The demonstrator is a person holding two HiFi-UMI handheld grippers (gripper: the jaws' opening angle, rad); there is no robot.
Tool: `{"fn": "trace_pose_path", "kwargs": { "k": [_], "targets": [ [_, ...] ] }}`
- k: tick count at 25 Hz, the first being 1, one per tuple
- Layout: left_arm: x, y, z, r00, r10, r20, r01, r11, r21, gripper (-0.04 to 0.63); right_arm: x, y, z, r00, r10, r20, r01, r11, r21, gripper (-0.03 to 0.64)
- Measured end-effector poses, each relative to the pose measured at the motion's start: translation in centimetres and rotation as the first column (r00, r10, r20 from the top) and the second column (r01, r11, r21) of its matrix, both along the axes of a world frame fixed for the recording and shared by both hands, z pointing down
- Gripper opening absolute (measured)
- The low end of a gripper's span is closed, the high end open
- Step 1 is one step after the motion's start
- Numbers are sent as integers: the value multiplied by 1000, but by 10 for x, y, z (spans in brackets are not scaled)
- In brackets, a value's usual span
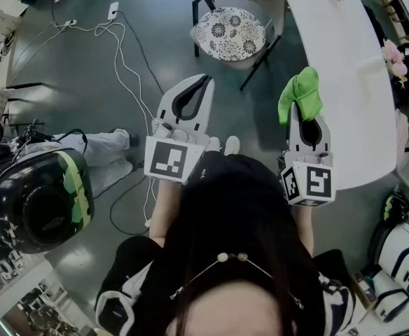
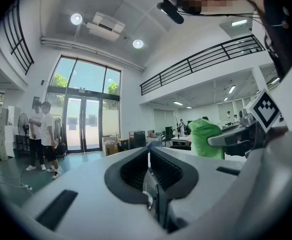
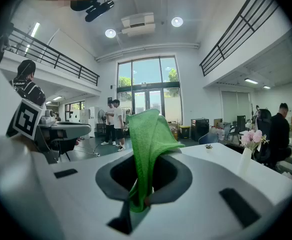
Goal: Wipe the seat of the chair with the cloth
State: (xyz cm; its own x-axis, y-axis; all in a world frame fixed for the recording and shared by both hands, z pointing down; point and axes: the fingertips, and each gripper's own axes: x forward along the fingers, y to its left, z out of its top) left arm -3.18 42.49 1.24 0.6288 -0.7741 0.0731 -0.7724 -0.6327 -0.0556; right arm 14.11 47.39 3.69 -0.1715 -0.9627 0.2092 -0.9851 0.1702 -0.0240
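The chair (image 1: 241, 26) stands ahead of me with a round black-and-white patterned seat (image 1: 231, 33), and nothing lies on it. My right gripper (image 1: 302, 112) is shut on a green cloth (image 1: 300, 93), which sticks up past its tips and hangs folded through the jaws; the right gripper view shows the cloth (image 3: 148, 149) caught in that gripper (image 3: 153, 158). Left of it and level with it, my left gripper (image 1: 207, 80) is shut and empty; its own view shows the jaws meeting at the tips (image 2: 148, 151). Both grippers are held in the air well short of the chair.
A long white table (image 1: 344, 68) runs along the right, beside the chair, with a small vase of pink flowers (image 1: 395, 56) at its far edge. White cables (image 1: 124, 68) trail over the floor on the left. A black helmet-like object (image 1: 40, 201) sits at the left. Two people (image 2: 42, 139) stand by the glass doors.
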Motion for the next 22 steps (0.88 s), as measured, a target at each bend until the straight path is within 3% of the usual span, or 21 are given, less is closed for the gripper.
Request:
{"fn": "trace_pose_path", "kwargs": {
  "k": [22],
  "targets": [
    [8,3,17,999,-41,19,42,999,-17,18,28,7,-1,1000,9,-3,-9,999,42,44]
  ]
}}
